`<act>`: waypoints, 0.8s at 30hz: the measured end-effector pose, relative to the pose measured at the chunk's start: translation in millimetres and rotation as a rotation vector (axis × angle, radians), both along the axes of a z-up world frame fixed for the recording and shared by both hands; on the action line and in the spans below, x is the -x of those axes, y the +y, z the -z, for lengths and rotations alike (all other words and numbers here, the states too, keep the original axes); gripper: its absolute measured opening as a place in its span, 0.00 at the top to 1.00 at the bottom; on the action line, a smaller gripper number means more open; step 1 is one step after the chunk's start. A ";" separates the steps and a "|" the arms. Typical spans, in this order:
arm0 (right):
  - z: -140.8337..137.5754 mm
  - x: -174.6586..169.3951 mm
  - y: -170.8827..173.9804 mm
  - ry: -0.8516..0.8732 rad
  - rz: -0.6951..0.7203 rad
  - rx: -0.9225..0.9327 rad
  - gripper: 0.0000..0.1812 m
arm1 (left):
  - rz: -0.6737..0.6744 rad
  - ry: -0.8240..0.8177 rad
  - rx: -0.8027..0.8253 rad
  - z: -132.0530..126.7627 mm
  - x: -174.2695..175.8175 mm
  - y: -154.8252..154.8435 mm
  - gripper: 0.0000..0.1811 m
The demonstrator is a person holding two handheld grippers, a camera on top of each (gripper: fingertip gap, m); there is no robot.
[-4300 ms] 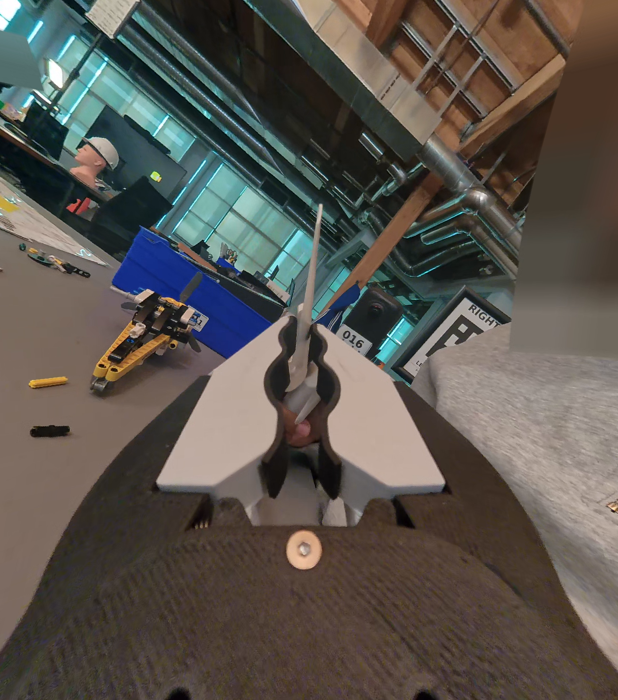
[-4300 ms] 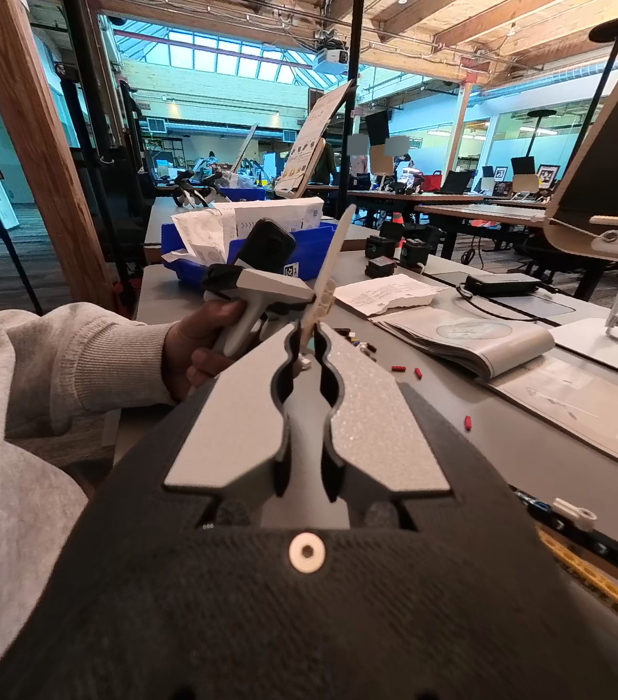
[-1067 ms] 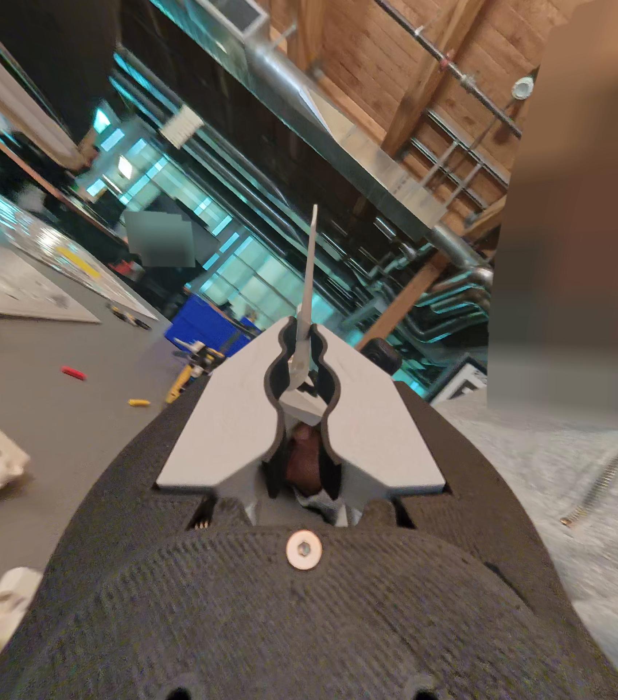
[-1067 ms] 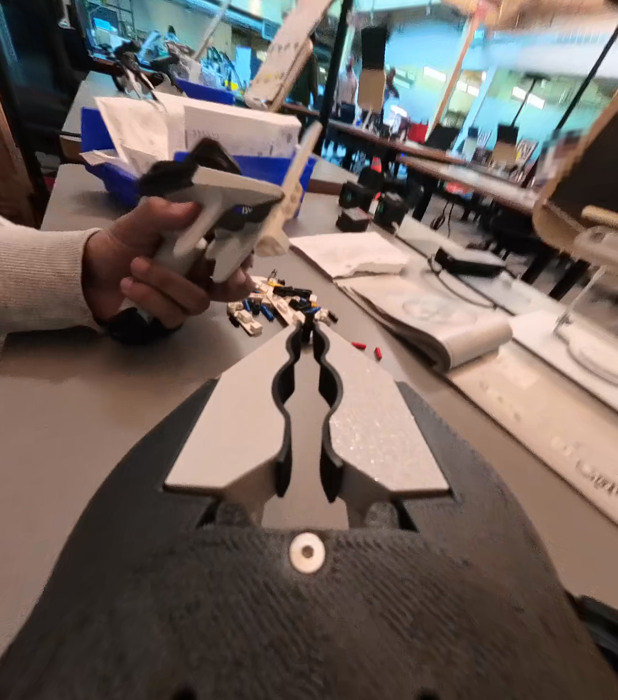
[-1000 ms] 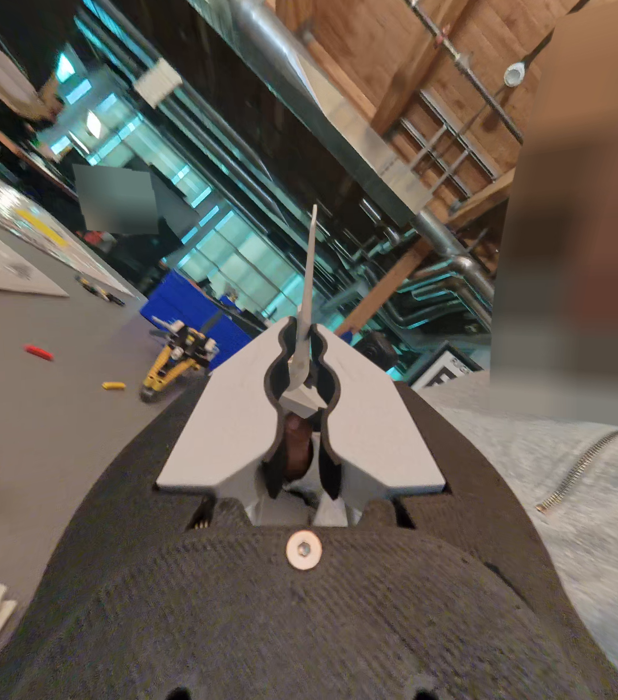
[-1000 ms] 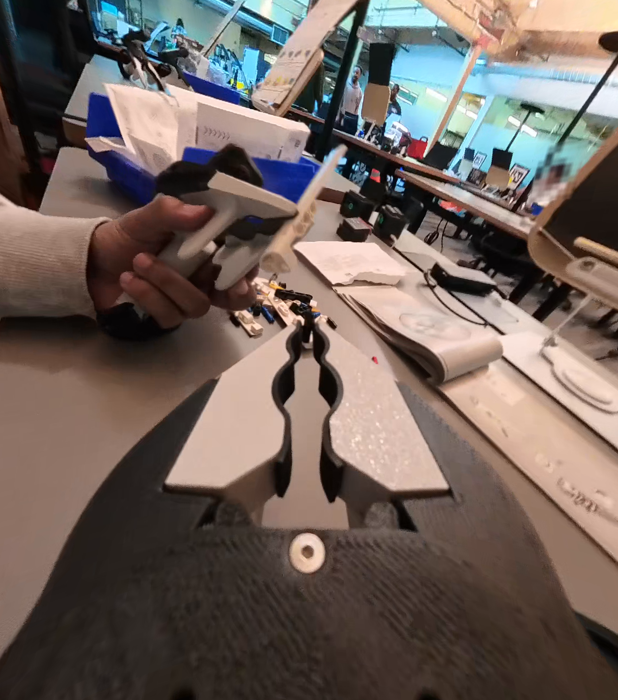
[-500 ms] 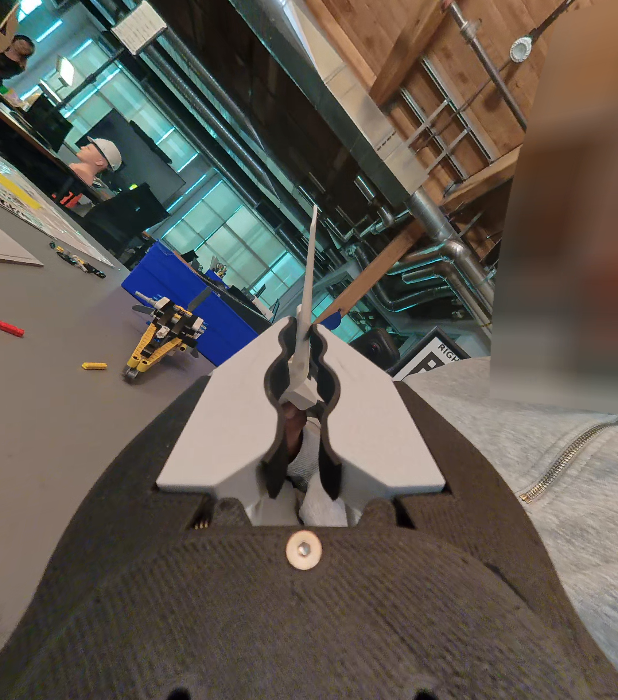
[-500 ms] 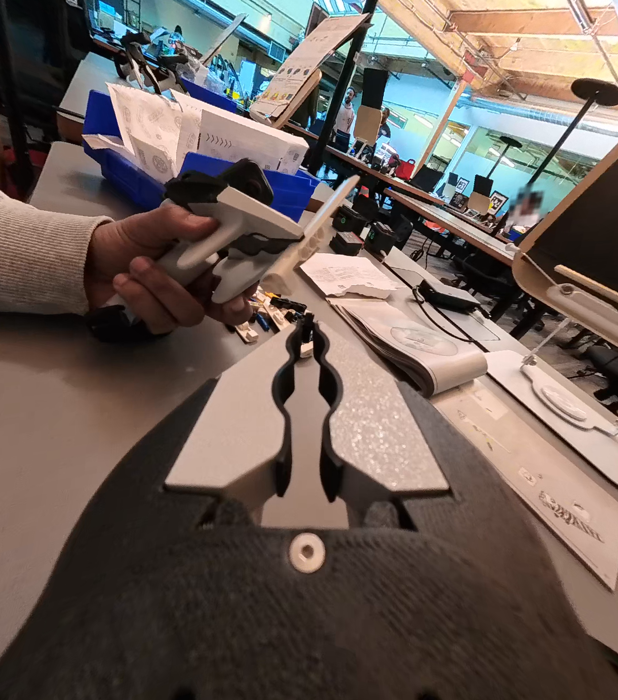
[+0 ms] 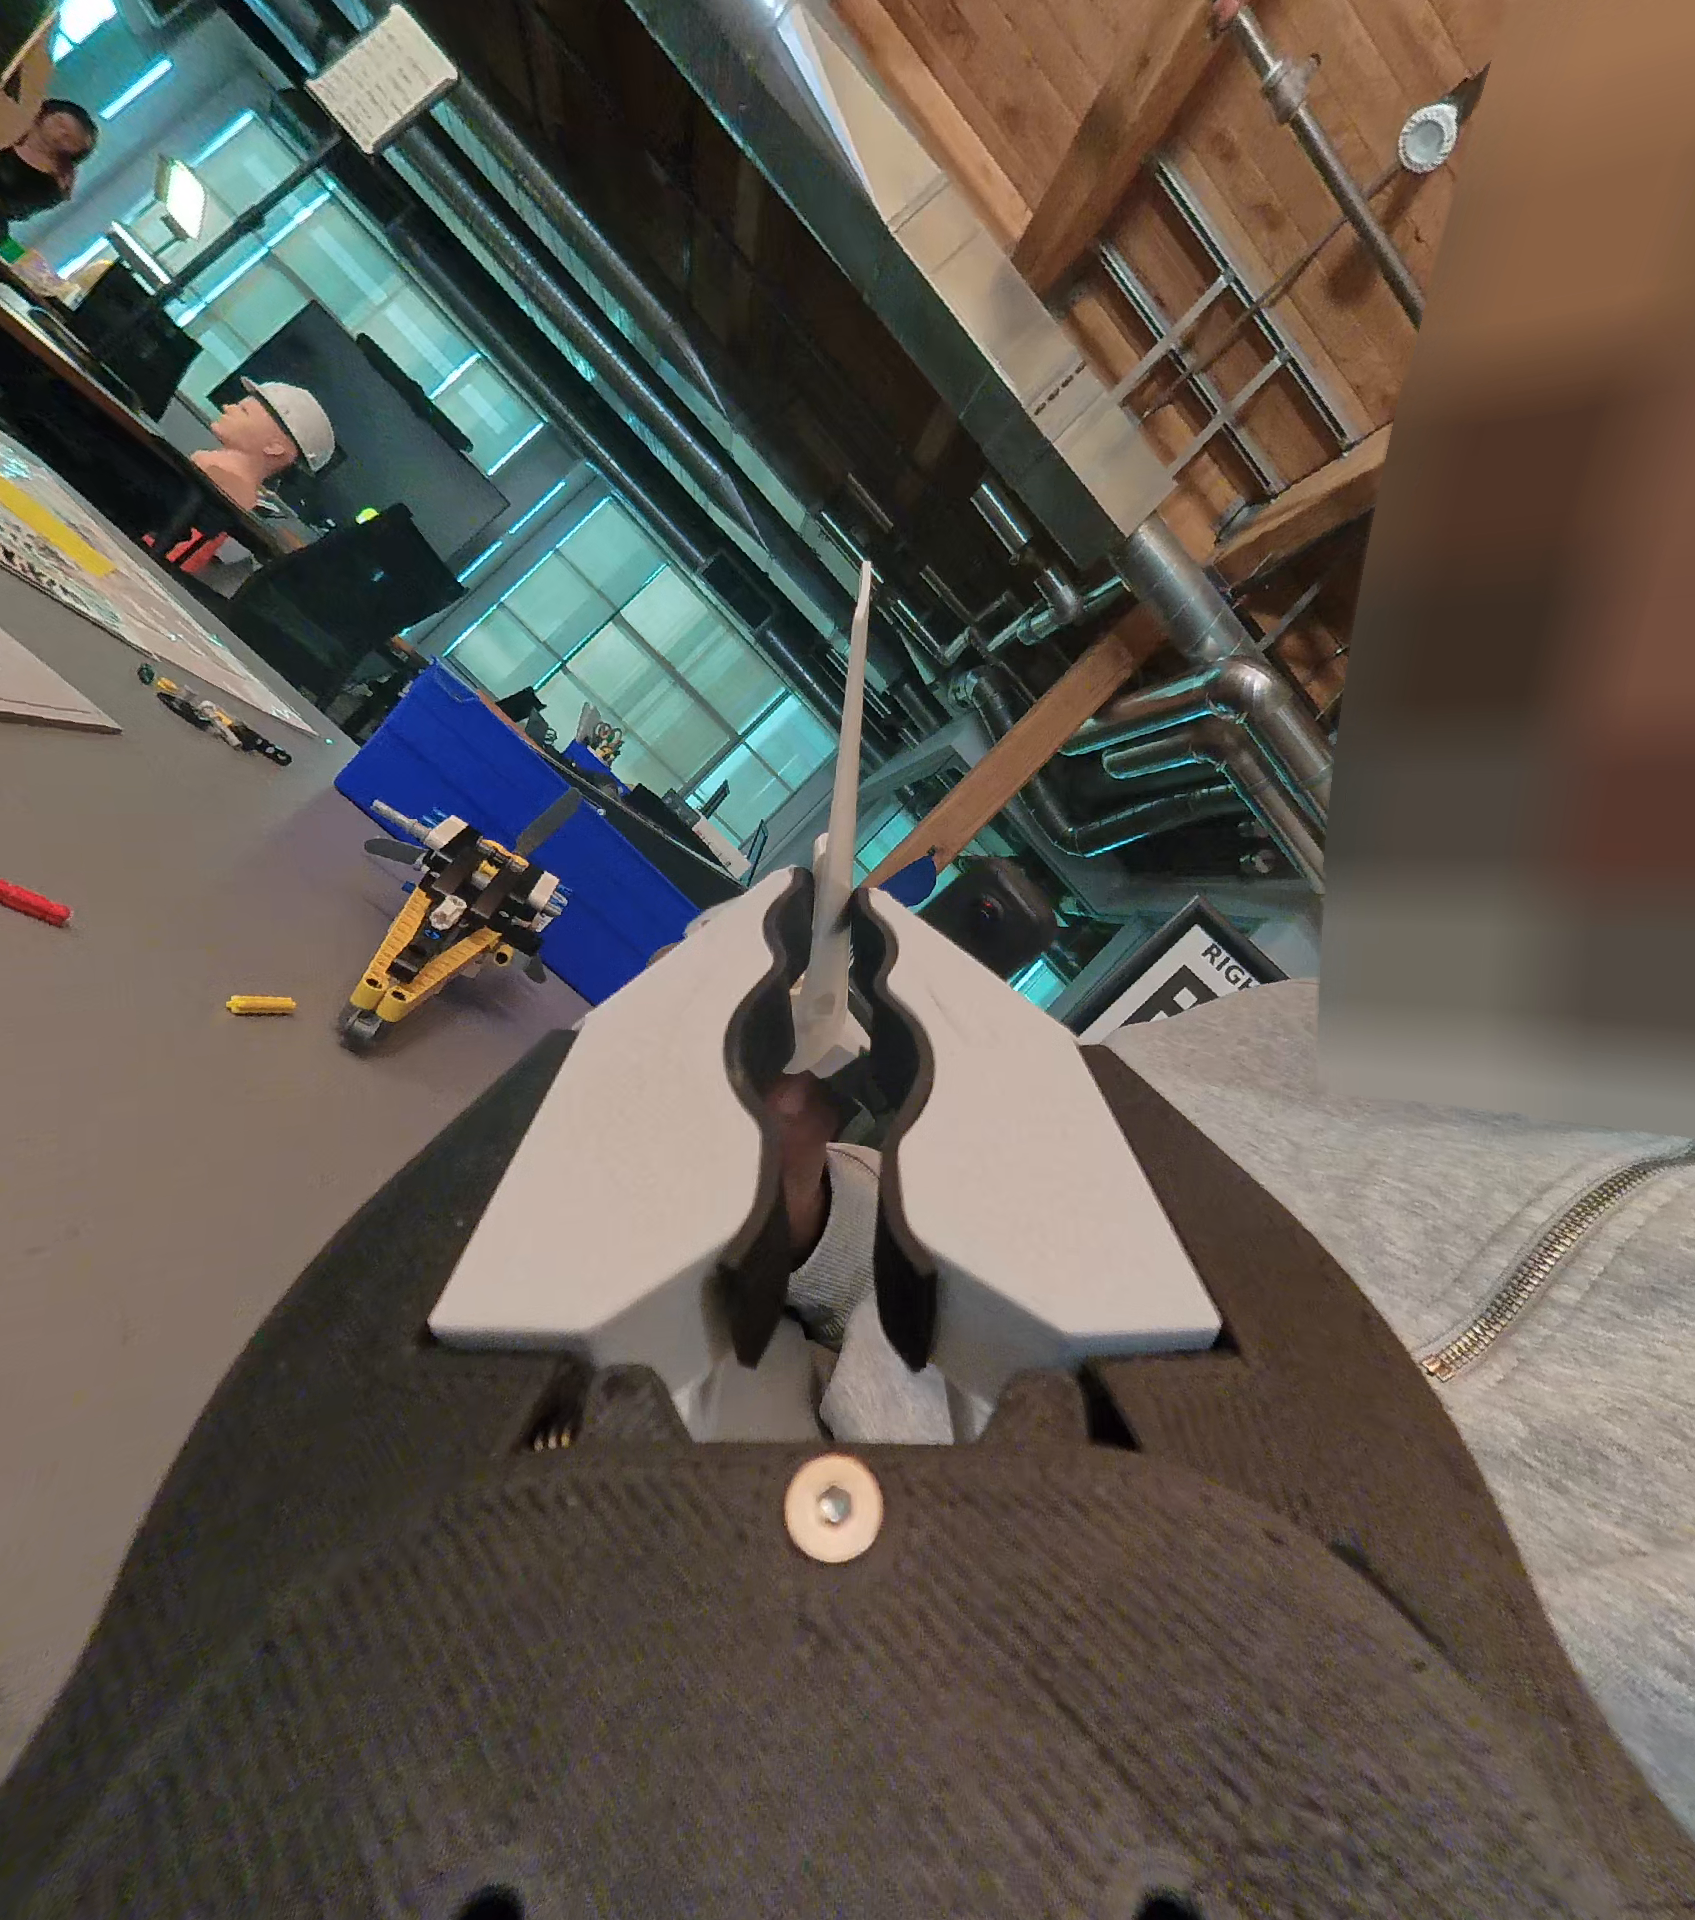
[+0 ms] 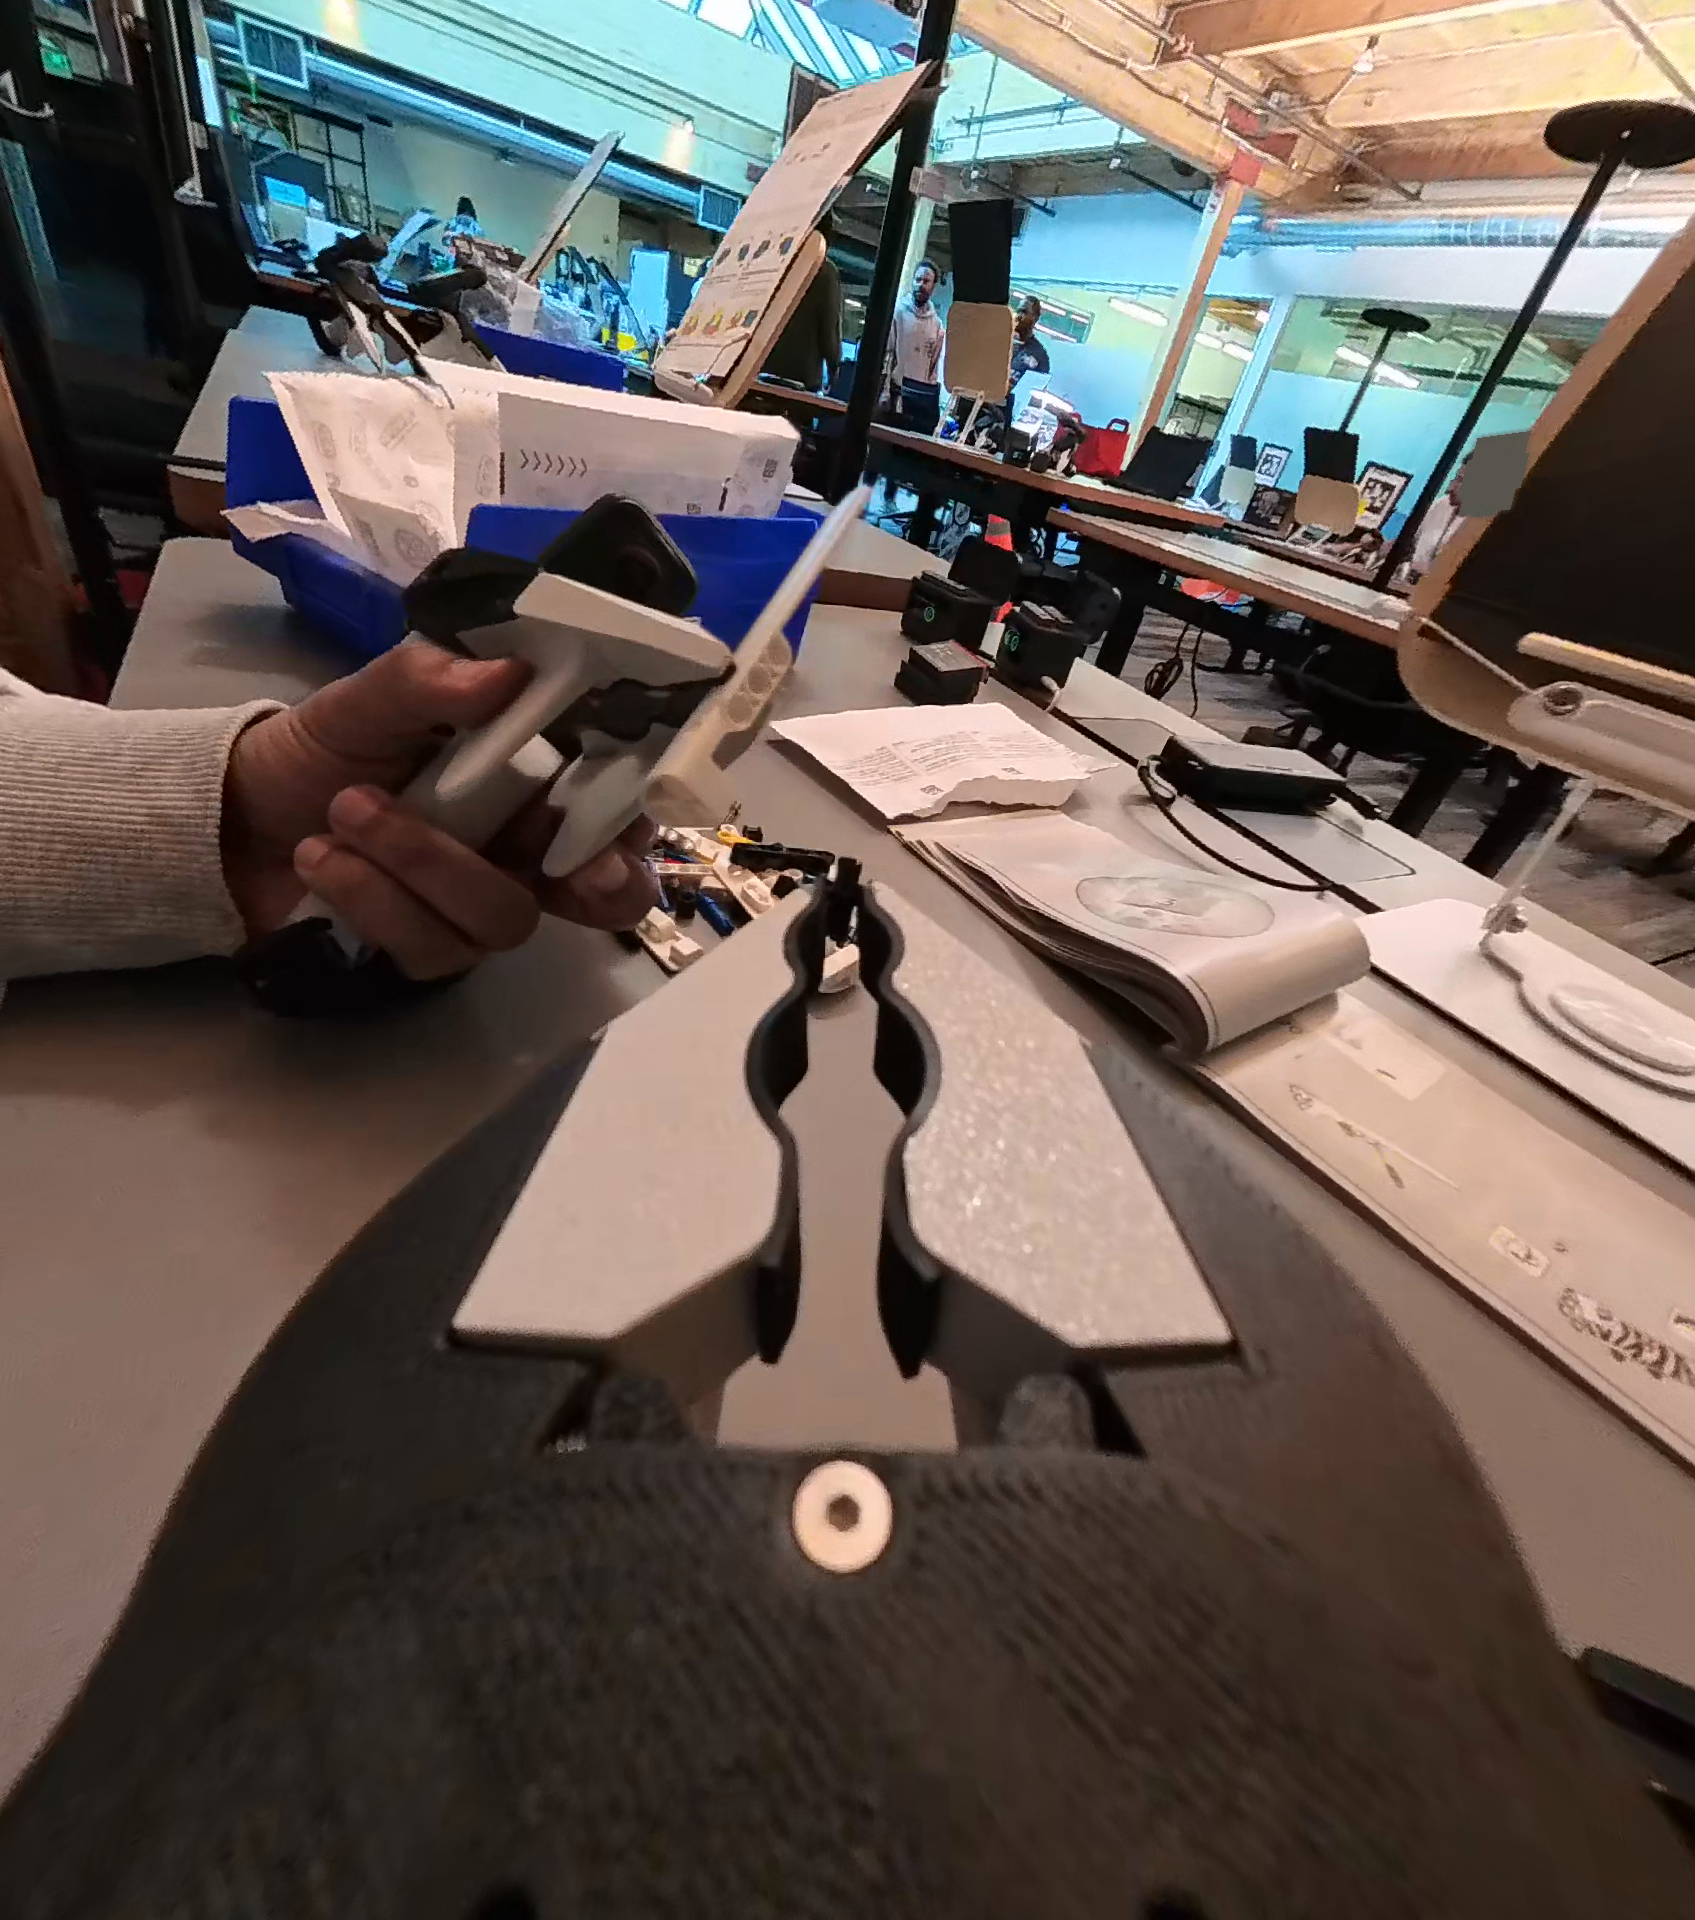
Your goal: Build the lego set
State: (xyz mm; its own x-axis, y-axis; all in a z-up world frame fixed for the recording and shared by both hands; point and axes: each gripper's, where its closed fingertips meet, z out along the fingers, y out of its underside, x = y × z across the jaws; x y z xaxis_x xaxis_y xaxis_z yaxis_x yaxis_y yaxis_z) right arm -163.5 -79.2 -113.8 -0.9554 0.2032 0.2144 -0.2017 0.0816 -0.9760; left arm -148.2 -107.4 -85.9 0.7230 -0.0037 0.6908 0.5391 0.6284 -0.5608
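Observation:
My left gripper [image 9: 830,904] is shut on a long light grey blade piece [image 9: 848,748] that sticks up past its tips. In the right wrist view a hand holds that gripper [image 10: 708,717] above the table at upper left, with the blade [image 10: 791,592] slanting up to the right. My right gripper [image 10: 841,904] is shut, with a small black pin [image 10: 843,881] pinched at its tips. It is below and right of the blade's holed end, apart from it. A yellow and black lego model [image 9: 448,930] stands on the grey table [image 9: 95,1091].
A pile of loose lego parts [image 10: 729,868] lies under the left gripper. An open instruction booklet [image 10: 1134,935] and paper sheets lie to the right. A blue bin [image 10: 375,592] holds papers at the back. A red pin [image 9: 22,900] and a yellow pin [image 9: 259,1004] lie near the model. Tip to tip, the grippers are about 5 centimetres apart.
The right gripper left the blade it was at 4.3 s ago and now sits lower. Over the last second the left gripper swung, so the yellow model came back into its view.

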 end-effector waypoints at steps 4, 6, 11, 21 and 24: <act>-1.1 2.4 1.4 -0.028 0.001 0.013 0.99 | 0.000 -0.001 -0.001 0.2 0.0 -0.1 0.98; -1.4 3.2 1.7 -0.039 0.001 0.018 0.98 | -0.003 0.000 -0.001 0.1 0.1 -0.5 0.98; -1.4 4.4 2.2 -0.058 -0.001 0.023 0.98 | -0.036 0.013 0.006 -0.6 1.3 -4.0 0.98; -0.4 4.3 1.7 -0.074 -0.011 0.020 0.98 | -0.025 0.010 0.005 -0.3 0.6 -2.5 0.98; 0.6 2.7 0.9 -0.088 -0.027 0.014 0.98 | -0.024 0.009 0.004 -0.3 0.6 -2.4 0.98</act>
State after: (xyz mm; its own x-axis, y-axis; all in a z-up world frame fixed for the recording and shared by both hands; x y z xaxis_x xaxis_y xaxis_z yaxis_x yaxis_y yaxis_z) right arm -166.2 -78.3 -114.3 -0.9756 0.1796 0.1266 -0.1170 0.0631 -0.9911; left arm -148.8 -109.8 -85.6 0.7292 0.0163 0.6841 0.5188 0.6387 -0.5683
